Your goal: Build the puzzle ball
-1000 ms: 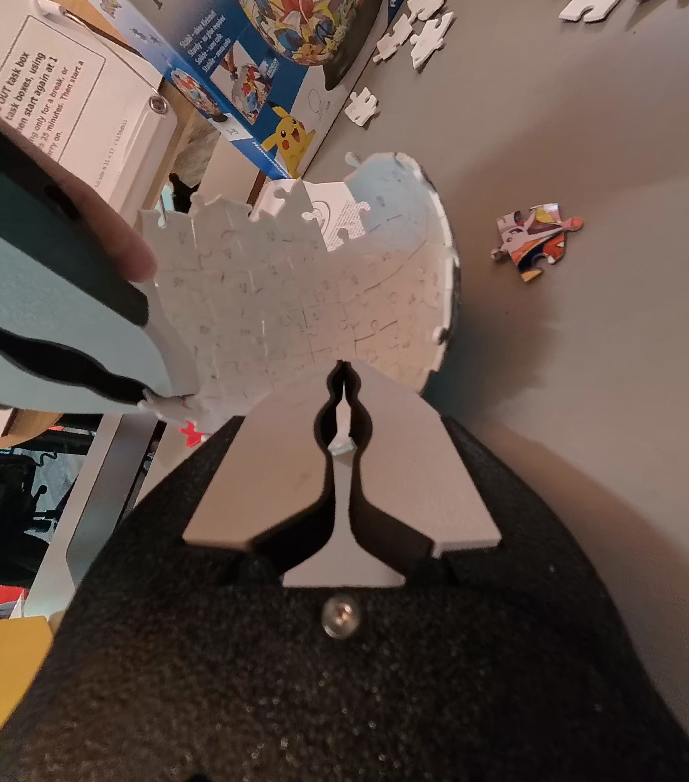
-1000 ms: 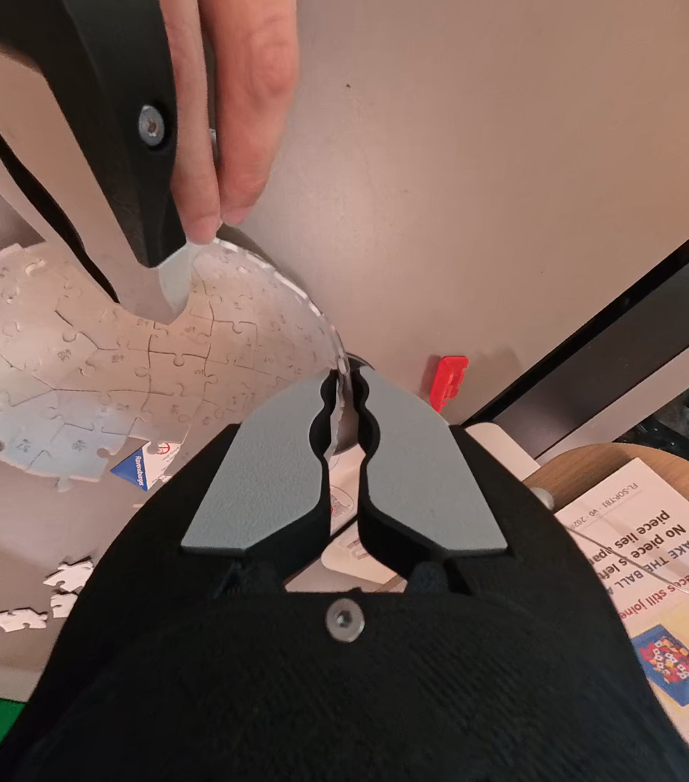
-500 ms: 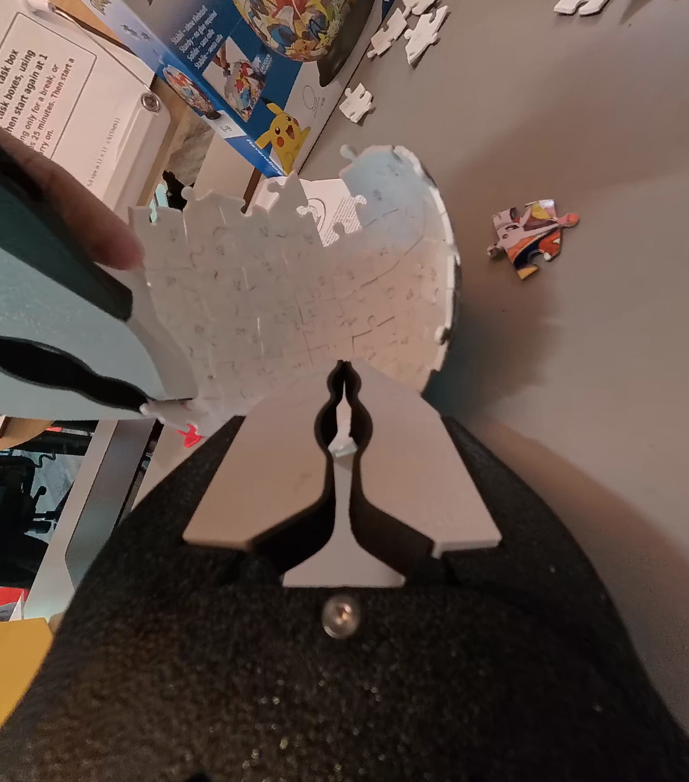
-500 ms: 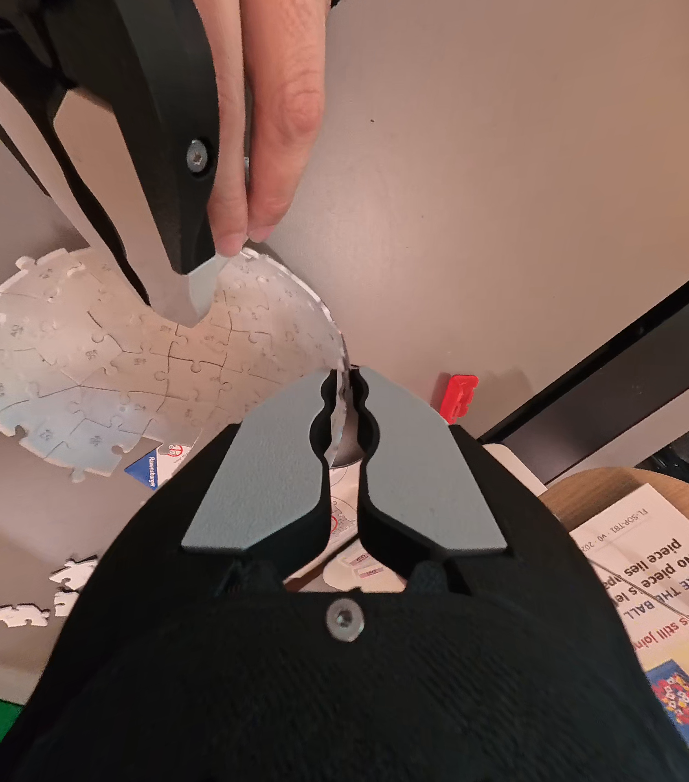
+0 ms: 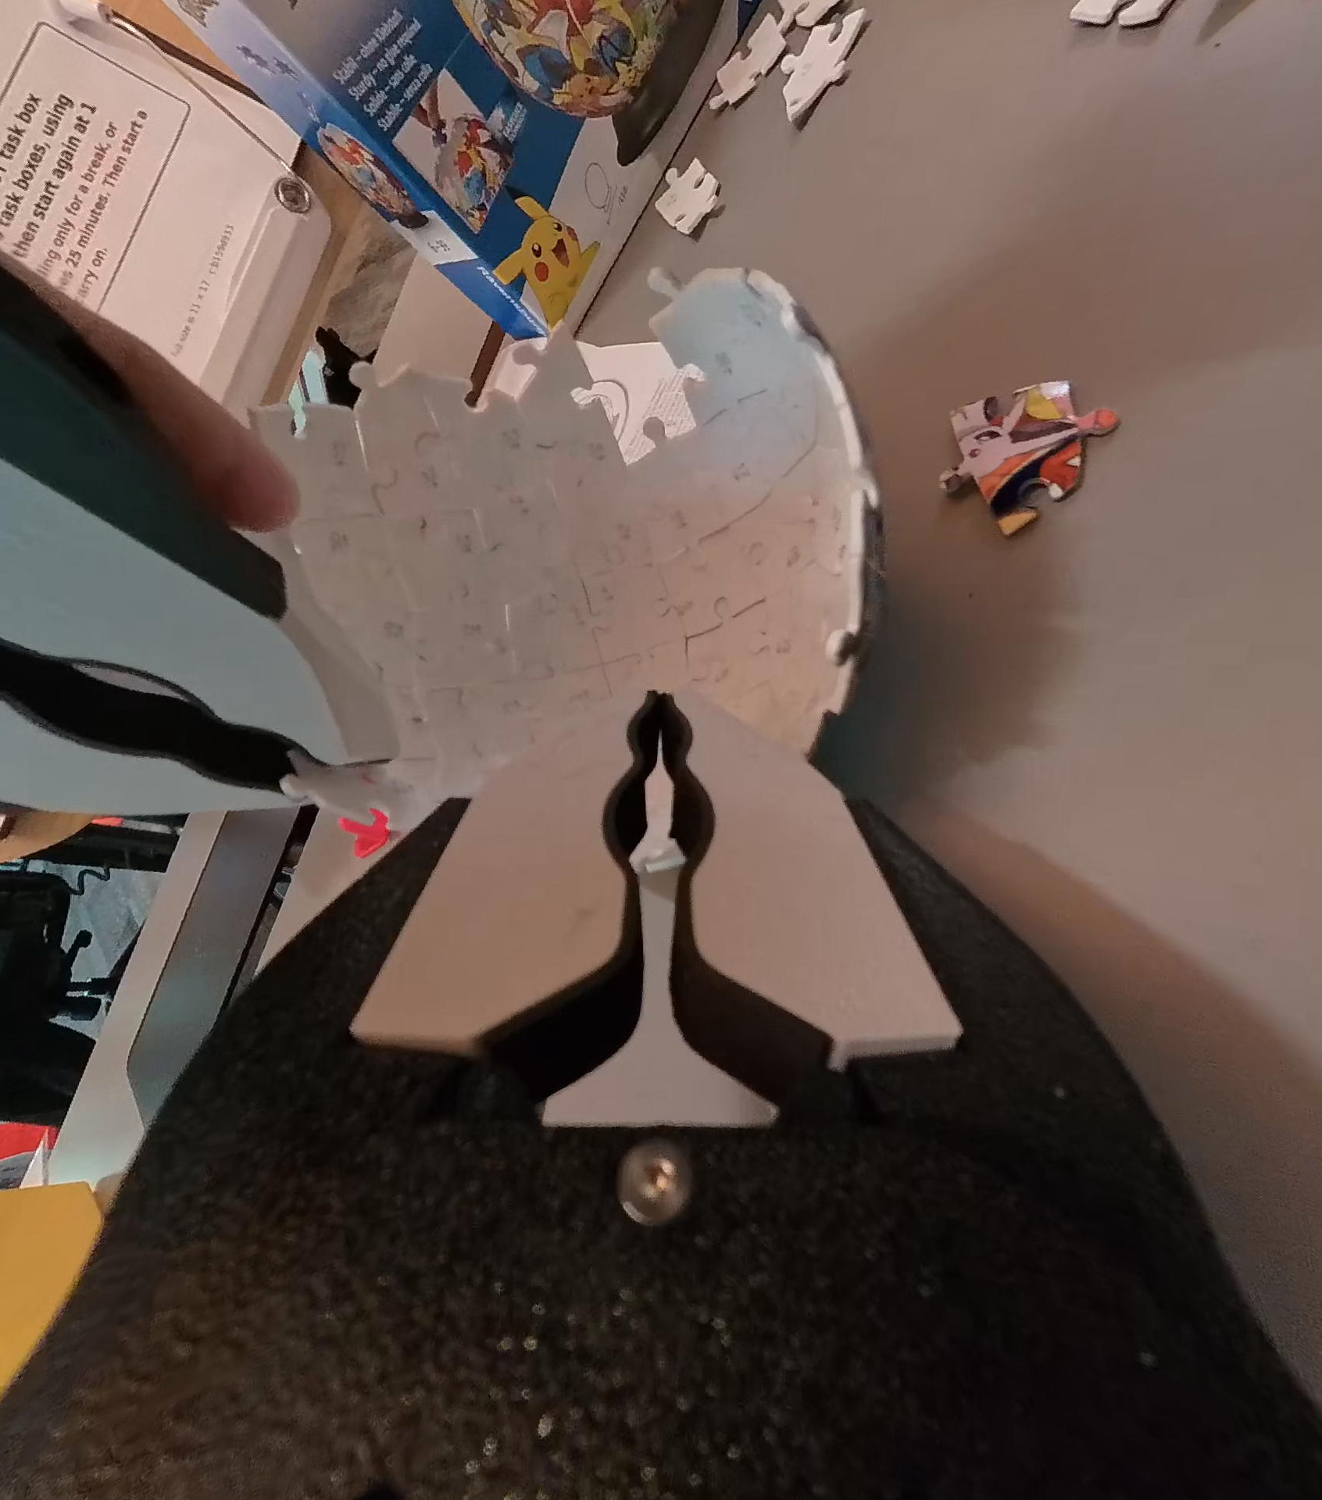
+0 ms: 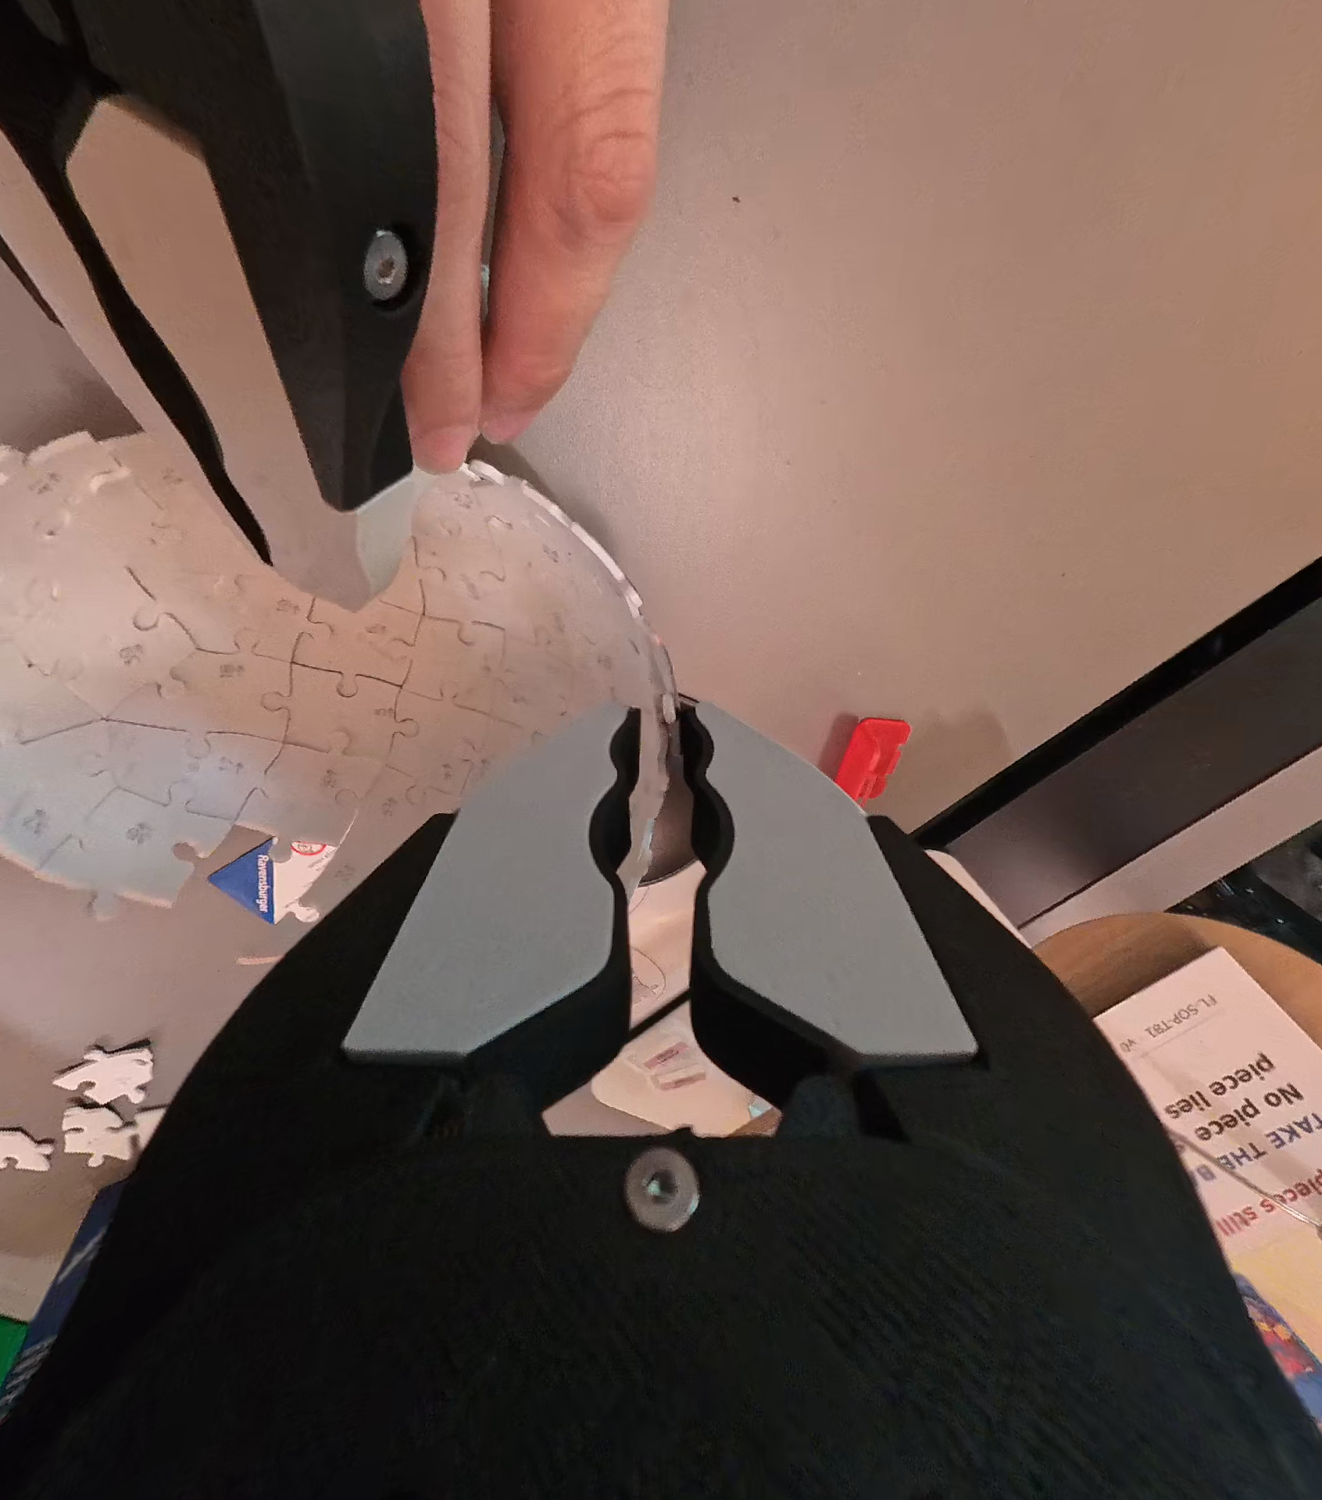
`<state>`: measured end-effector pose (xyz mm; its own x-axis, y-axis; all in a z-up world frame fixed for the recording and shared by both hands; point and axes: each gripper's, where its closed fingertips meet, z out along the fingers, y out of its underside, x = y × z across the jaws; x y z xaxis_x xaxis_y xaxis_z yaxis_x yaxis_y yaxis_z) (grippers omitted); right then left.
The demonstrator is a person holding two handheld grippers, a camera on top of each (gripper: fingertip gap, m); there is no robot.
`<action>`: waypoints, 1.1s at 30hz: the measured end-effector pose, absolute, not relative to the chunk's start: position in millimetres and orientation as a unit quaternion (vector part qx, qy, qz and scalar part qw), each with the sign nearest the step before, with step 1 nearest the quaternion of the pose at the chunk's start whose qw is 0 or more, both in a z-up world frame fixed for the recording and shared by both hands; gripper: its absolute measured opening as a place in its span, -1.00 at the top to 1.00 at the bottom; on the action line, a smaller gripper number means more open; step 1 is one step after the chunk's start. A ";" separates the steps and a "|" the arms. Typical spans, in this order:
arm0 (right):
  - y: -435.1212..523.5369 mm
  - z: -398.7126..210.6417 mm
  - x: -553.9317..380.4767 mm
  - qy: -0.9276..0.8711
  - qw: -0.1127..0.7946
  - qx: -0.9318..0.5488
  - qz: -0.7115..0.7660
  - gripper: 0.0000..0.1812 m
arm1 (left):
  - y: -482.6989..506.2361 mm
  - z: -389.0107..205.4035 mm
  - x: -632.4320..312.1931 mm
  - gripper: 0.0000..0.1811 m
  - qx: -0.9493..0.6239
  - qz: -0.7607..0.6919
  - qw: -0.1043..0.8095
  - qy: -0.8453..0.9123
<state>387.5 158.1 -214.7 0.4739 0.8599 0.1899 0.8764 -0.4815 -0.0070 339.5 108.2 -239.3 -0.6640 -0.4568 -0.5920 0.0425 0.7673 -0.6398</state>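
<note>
Right, both claws are on the half-built ball, white inside facing the cameras.
Ball shell: the curved puzzle shell (image 5: pixel 601 552) is held up above the grey table (image 5: pixel 1128 730), jagged unfinished edge towards the box, smooth rim towards the table's open side.
Left claw: the left claw (image 5: pixel 659 714) is pinched tight on the shell's near edge, fingertips together with only the thin wall between them.
Right claw: the right claw (image 6: pixel 662 722) is clamped on the shell's rim (image 6: pixel 654 674), and the wall runs down through the narrow slot between its two grey fingers.
Seen from the left: the right claw comes in from the left side of the picture, gripping the shell's lower corner there; a person's finger (image 5: pixel 236 471) lies against the shell beside it.
Seen from the right: the left claw reaches down from the top, its tip on the shell's upper edge, with a hand (image 6: pixel 528 268) behind it and two fingertips touching the rim.
Coloured piece: a small joined cluster, picture side up (image 5: pixel 1027 467), lies on the table, apart from the shell.
Loose pieces: white pieces, face down (image 5: pixel 792 61), are scattered near the box.
Box: the blue puzzle box (image 5: pixel 495 162) sits at the table's far edge.
Red clip: a small red clip (image 6: pixel 873 755) sits just beyond the right claw's fingertips.
</note>
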 end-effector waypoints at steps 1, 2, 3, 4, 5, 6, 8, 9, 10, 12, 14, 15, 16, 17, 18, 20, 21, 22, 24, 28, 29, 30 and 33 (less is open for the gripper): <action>158.7 -215.0 387.4 -0.507 0.053 -0.856 -0.081 0.90 | 108.1 -239.2 339.6 1.00 -0.122 -0.319 0.391 0.855; 158.7 -214.9 386.9 -0.505 0.054 -0.858 -0.078 0.90 | 108.1 -239.1 339.5 1.00 -0.122 -0.320 0.391 0.854; 158.4 -214.6 386.5 -0.503 0.054 -0.859 -0.074 0.89 | 108.1 -239.2 339.4 1.00 -0.122 -0.320 0.391 0.855; 158.7 -214.2 386.1 -0.503 0.058 -0.859 -0.072 0.89 | 108.1 -239.4 339.4 1.00 -0.121 -0.319 0.391 0.855; 159.6 -213.5 385.8 -0.502 0.063 -0.859 -0.071 0.88 | 108.1 -239.6 339.2 1.00 -0.121 -0.319 0.391 0.855; 159.1 -213.0 384.6 -0.501 0.066 -0.860 -0.066 0.88 | 107.9 -239.6 339.2 1.00 -0.121 -0.319 0.390 0.855; 156.3 -212.5 379.6 -0.498 0.070 -0.863 -0.046 0.84 | 107.8 -240.2 339.0 1.00 -0.120 -0.318 0.389 0.856; 155.6 -212.7 378.0 -0.496 0.072 -0.864 -0.040 0.82 | 107.9 -240.6 339.0 1.00 -0.120 -0.317 0.389 0.856; 155.2 -213.1 378.5 -0.497 0.071 -0.864 -0.041 0.84 | 107.9 -240.7 339.1 1.00 -0.120 -0.317 0.390 0.856; 155.9 -213.8 381.3 -0.500 0.073 -0.861 -0.050 0.89 | 107.9 -240.1 339.3 1.00 -0.120 -0.318 0.391 0.856; 155.6 -214.7 382.2 -0.500 0.073 -0.861 -0.051 0.90 | 107.8 -239.8 339.3 1.00 -0.121 -0.319 0.391 0.855; 155.4 -214.9 382.7 -0.501 0.072 -0.861 -0.052 0.91 | 107.8 -239.9 339.3 1.00 -0.120 -0.318 0.391 0.855; 155.2 -214.9 382.9 -0.501 0.071 -0.861 -0.053 0.91 | 107.9 -239.9 339.5 1.00 -0.121 -0.318 0.391 0.855; 154.7 -214.7 383.6 -0.502 0.068 -0.861 -0.054 0.92 | 107.9 -239.8 339.5 1.00 -0.121 -0.319 0.391 0.855; 154.5 -214.5 384.8 -0.502 0.065 -0.860 -0.058 0.93 | 107.8 -239.7 339.6 1.00 -0.122 -0.319 0.391 0.855; 153.5 -214.0 385.4 -0.501 0.062 -0.861 -0.058 0.94 | 108.0 -239.9 339.6 1.00 -0.121 -0.318 0.392 0.855; 153.4 -213.8 385.0 -0.500 0.063 -0.862 -0.056 0.94 | 107.8 -240.0 339.4 1.00 -0.121 -0.318 0.391 0.855; 153.8 -213.5 384.5 -0.500 0.065 -0.862 -0.056 0.94 | 107.4 -240.1 339.2 1.00 -0.120 -0.319 0.391 0.855; 153.9 -213.6 384.2 -0.501 0.065 -0.861 -0.056 0.94 | 106.9 -240.0 339.2 1.00 -0.119 -0.319 0.391 0.855; 154.4 -213.8 383.2 -0.504 0.062 -0.860 -0.053 0.95 | 106.6 -240.4 338.9 1.00 -0.119 -0.318 0.390 0.856; 154.6 -214.0 383.0 -0.505 0.061 -0.859 -0.053 0.95 | 106.4 -240.3 338.9 1.00 -0.119 -0.319 0.390 0.856; 154.3 -214.2 382.5 -0.507 0.061 -0.858 -0.051 0.96 | 105.8 -240.4 338.6 1.00 -0.118 -0.321 0.388 0.856; 153.4 -215.8 384.2 -0.495 0.057 -0.865 -0.054 0.95 | 106.0 -240.5 338.9 1.00 -0.118 -0.319 0.390 0.856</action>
<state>384.2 153.4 -215.8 0.5045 0.8504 0.1494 0.8626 -0.5038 -0.0452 338.9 106.0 -240.5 -0.6675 -0.4510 -0.5925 0.0465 0.7689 -0.6376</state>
